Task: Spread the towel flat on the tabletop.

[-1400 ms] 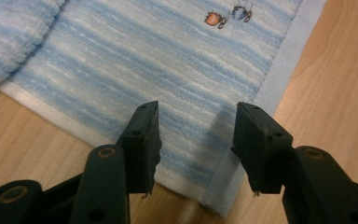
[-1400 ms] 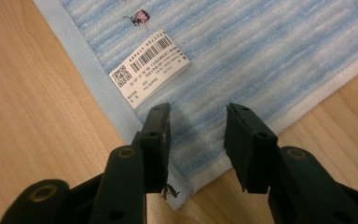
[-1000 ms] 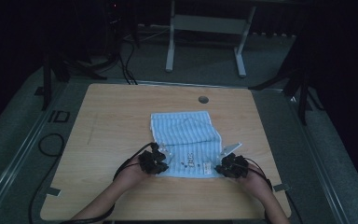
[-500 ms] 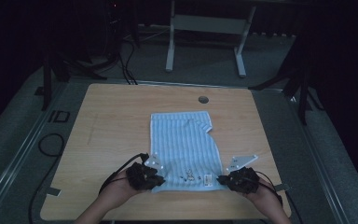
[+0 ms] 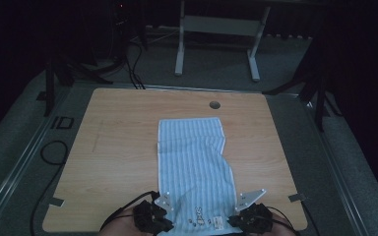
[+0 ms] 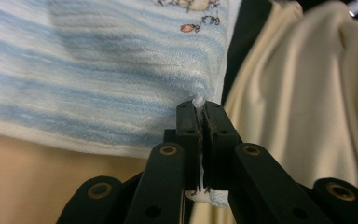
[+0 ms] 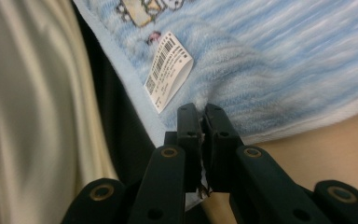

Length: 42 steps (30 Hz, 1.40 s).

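Observation:
A blue-and-white striped towel (image 5: 193,162) lies lengthwise down the middle of the wooden table (image 5: 118,147), stretched toward the near edge, with a fold across its far part. My left gripper (image 5: 152,219) is shut on the towel's near left corner (image 6: 121,84), with cloth pinched between its jaws. My right gripper (image 5: 253,220) is shut on the near right corner (image 7: 270,79), beside a white barcode tag (image 7: 168,70). Small printed figures (image 5: 199,222) mark the towel's near end. Both grippers sit at the table's near edge.
A round cable hole (image 5: 214,104) lies in the table just beyond the towel. A cream-coloured garment (image 6: 307,93) of the person hangs right behind the table's near edge. A white desk frame (image 5: 216,29) stands on the floor behind, and cables (image 5: 54,152) trail at the left.
Both grippers have pulled the towel's near corners toward the person, from mid-table to the near edge. The towel has unfolded and now lies much longer.

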Each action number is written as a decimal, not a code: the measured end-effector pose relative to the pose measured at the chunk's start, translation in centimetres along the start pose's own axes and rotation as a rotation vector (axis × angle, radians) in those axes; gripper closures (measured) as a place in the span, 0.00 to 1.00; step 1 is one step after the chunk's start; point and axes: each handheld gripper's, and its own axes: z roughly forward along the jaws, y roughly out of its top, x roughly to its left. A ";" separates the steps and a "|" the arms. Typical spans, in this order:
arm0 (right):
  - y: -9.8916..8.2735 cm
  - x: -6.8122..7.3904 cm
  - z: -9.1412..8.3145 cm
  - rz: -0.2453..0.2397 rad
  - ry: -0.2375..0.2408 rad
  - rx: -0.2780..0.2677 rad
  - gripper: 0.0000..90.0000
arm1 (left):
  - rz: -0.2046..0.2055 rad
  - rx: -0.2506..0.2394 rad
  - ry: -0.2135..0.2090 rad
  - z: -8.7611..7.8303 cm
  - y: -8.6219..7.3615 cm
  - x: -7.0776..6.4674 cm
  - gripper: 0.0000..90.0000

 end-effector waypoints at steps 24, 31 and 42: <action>12.2 -16.3 -2.3 0.094 -0.325 -0.208 0.84 | -0.194 -0.145 0.372 -5.0 7.8 18.3 0.79; 15.7 -22.3 1.6 0.173 -0.356 -0.135 0.63 | -0.278 -0.141 0.504 -3.1 9.3 23.3 0.60; 16.8 -24.9 6.3 0.238 -0.332 0.004 0.66 | -0.308 -0.035 0.544 -0.5 10.3 25.7 0.54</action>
